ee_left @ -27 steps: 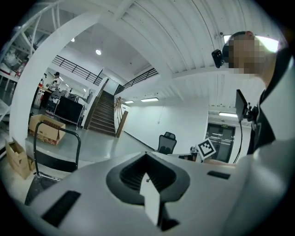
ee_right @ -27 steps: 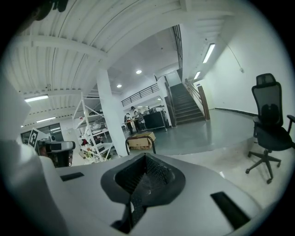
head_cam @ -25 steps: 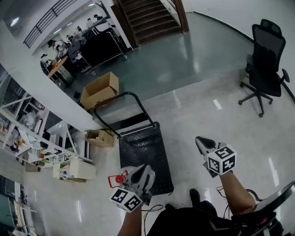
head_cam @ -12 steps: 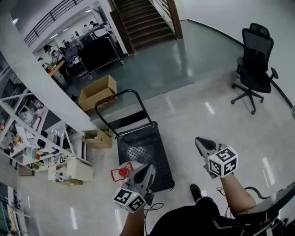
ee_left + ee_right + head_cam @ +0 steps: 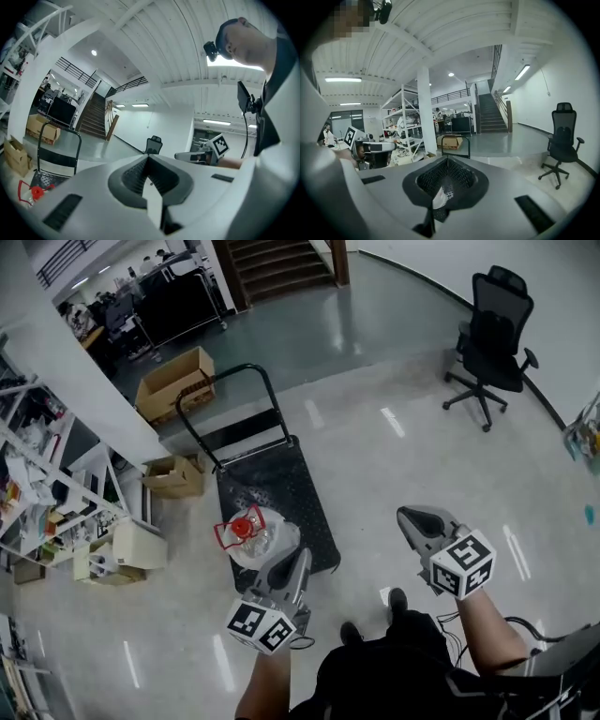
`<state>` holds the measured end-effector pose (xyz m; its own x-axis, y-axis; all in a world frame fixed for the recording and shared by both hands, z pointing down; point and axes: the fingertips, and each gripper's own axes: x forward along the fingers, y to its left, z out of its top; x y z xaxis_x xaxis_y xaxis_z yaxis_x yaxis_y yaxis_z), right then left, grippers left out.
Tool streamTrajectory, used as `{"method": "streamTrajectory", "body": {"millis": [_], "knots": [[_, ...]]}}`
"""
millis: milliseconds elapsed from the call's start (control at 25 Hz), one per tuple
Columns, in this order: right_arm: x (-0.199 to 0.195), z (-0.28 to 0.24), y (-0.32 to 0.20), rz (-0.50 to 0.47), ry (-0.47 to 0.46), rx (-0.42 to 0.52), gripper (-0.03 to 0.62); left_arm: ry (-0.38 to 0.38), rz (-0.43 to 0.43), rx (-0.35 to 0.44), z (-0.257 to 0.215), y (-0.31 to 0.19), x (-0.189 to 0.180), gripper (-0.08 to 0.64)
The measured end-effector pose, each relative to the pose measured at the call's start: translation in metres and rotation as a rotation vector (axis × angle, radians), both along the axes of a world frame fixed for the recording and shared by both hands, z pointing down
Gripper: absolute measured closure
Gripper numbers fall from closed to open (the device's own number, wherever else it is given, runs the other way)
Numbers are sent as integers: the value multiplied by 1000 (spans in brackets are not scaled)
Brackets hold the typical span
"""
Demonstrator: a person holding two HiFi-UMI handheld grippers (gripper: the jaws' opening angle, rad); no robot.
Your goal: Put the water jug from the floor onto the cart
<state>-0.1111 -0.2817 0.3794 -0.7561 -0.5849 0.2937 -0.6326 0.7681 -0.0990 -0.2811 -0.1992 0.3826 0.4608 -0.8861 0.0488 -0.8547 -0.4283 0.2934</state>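
Note:
The clear water jug [image 5: 255, 534] with a red cap and handle stands at the near left corner of the black cart [image 5: 281, 479]; I cannot tell whether it rests on the floor or on the deck. In the left gripper view the jug [image 5: 32, 192] shows low at the left, beside the cart's handle [image 5: 58, 140]. My left gripper [image 5: 298, 559] hovers just behind the jug, jaws together and empty [image 5: 148, 158]. My right gripper [image 5: 411, 517] is held off to the cart's right, also shut and empty [image 5: 447, 159].
A black office chair [image 5: 492, 324] stands at the far right. Cardboard boxes [image 5: 173, 381] [image 5: 173, 476] and a white box [image 5: 131, 549] lie left of the cart, next to shelving [image 5: 37, 484]. Stairs [image 5: 281, 259] rise at the back. The person's feet [image 5: 398, 601] are below.
Both grippers have travelled forward with the person toward the cart. The jug, earlier half hidden by the left gripper, now shows in full ahead of it.

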Motion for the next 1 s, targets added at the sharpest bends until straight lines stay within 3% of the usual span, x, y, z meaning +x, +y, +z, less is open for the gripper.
{"method": "streamTrajectory", "body": {"millis": [240,440,720,1000], "knots": [[27,-23,53,11,-20,52,589,-4,17,42,-27,47,33,569],[77,-28,92,9,-54,55,589,-48,39,44,-37,86,88,568],[168,-16,157,-55,-83,30,591,-58,-60,62,-56,160,181,569],[238,-8,210,-87,-121,30,589,-93,-116,18,-53,233,256,569]]}}
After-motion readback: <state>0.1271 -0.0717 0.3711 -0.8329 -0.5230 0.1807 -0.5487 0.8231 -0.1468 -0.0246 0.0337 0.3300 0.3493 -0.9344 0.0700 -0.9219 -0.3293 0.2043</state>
